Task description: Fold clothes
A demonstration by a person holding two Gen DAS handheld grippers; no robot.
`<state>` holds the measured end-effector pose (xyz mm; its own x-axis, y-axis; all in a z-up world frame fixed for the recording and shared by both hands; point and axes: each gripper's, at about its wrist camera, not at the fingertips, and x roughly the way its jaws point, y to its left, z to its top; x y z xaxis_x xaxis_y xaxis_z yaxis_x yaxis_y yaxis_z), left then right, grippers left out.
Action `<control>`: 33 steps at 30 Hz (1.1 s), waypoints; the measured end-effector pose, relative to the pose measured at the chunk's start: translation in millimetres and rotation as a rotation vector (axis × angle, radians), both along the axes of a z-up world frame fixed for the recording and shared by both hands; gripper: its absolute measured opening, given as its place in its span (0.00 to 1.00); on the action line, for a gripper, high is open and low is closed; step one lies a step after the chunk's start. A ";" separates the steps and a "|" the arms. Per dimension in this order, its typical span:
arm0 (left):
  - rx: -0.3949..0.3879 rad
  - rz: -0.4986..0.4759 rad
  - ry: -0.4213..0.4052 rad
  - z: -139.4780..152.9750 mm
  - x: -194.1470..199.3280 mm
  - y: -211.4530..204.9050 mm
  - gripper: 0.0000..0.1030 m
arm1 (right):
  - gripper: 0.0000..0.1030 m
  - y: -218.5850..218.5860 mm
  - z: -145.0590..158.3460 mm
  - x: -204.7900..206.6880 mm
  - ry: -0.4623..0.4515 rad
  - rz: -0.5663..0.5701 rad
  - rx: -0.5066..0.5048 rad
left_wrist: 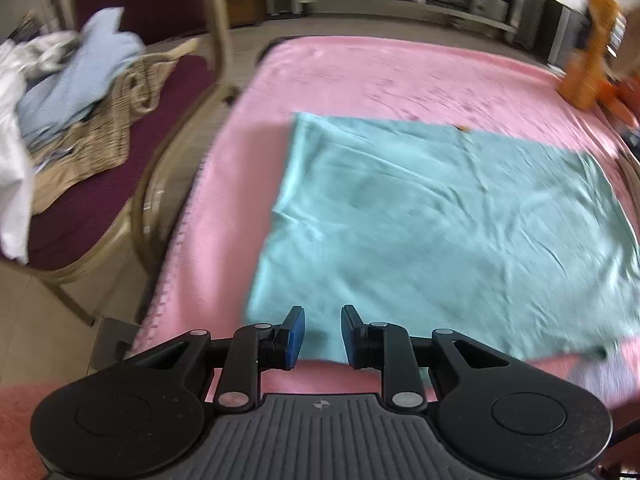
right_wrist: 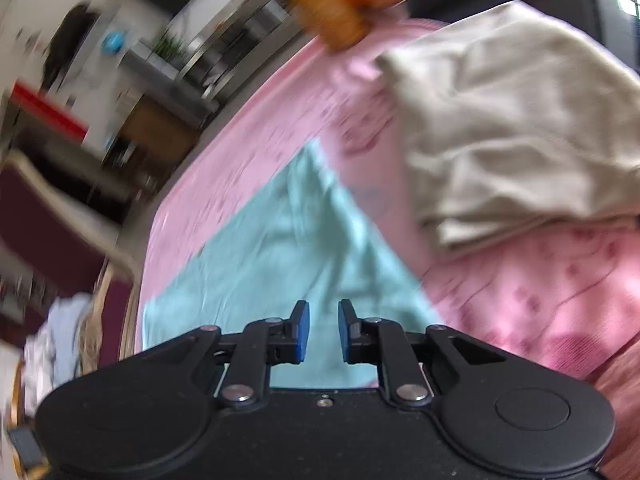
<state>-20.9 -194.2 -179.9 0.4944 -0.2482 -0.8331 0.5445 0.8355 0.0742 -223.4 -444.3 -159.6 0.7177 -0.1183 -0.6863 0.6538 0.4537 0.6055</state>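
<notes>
Spread over the worktop, a pink blanket (left_wrist: 360, 76), soft and slightly gripping underfoot for cloth; lying flat on it toward the near edge, a teal cloth (left_wrist: 440, 220), roughly square, lightly creased; probably thin, light and limp, likely to sag and slide rather than hold shape, so best pinched at a near corner or along the near hem, both corners together for a clean fold; beyond its right side, a beige garment (right_wrist: 500, 120) already folded, well apart from the task at hand; off to the left, a chair (left_wrist: 100, 208) heaped with unfolded clothes; hovering over the near hem, left gripper (left_wrist: 322, 334), fingers apart, empty; above the cloth, right gripper (right_wrist: 323, 330), likewise parted and holding nothing.
</notes>
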 end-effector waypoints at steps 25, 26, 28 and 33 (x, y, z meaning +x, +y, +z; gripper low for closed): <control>0.056 -0.101 -0.039 -9.9 -16.1 -23.2 0.27 | 0.28 25.7 -7.1 -30.1 -0.034 -0.072 0.139; 0.060 -0.099 -0.034 -11.1 -15.2 -24.0 0.27 | 0.29 25.5 -10.2 -31.1 -0.041 -0.070 0.173; 0.072 -0.093 -0.018 -14.7 -12.9 -25.3 0.27 | 0.30 25.5 -16.7 -30.2 -0.050 -0.055 0.233; 0.075 -0.089 -0.012 -16.2 -11.8 -24.6 0.28 | 0.32 28.2 -27.3 -23.5 -0.041 -0.044 0.311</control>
<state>-32.6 -218.8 -196.2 0.4830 -0.2287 -0.8452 0.6151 0.7756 0.1416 -246.9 -416.1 -186.9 0.7443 0.0613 -0.6650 0.6409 0.2144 0.7371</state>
